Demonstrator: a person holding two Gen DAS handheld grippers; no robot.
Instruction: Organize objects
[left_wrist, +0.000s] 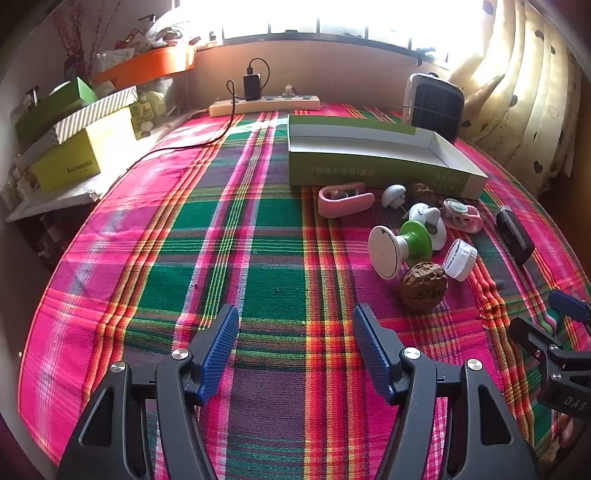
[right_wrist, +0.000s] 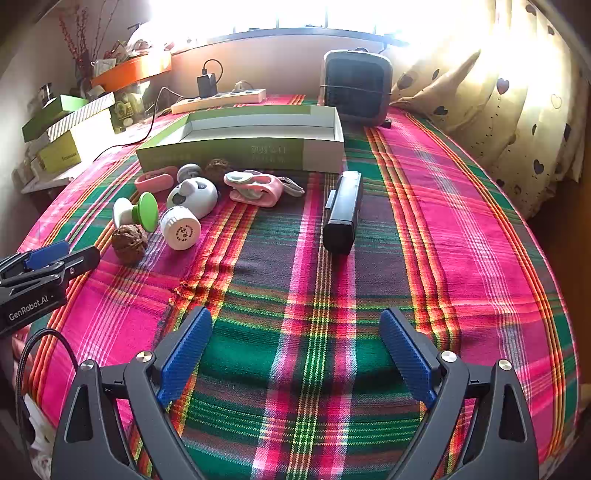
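Small objects, among them a walnut (left_wrist: 424, 285), a green spool (left_wrist: 400, 248) and a black case (right_wrist: 342, 212), are laid ahead of both jaws beside an empty box (right_wrist: 240, 142). Left gripper (left_wrist: 295, 347) and right gripper (right_wrist: 295, 354) are spread wide, nothing grasped.

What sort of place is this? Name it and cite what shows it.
Probably a room in a home: a plaid tablecloth, heart-patterned curtains at a bright window, and a small heater beside a power strip.

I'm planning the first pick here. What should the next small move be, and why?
Probably ease the right gripper forward toward the black case: its jaws are open and empty, the case lies alone ahead, and the open box behind looks empty.
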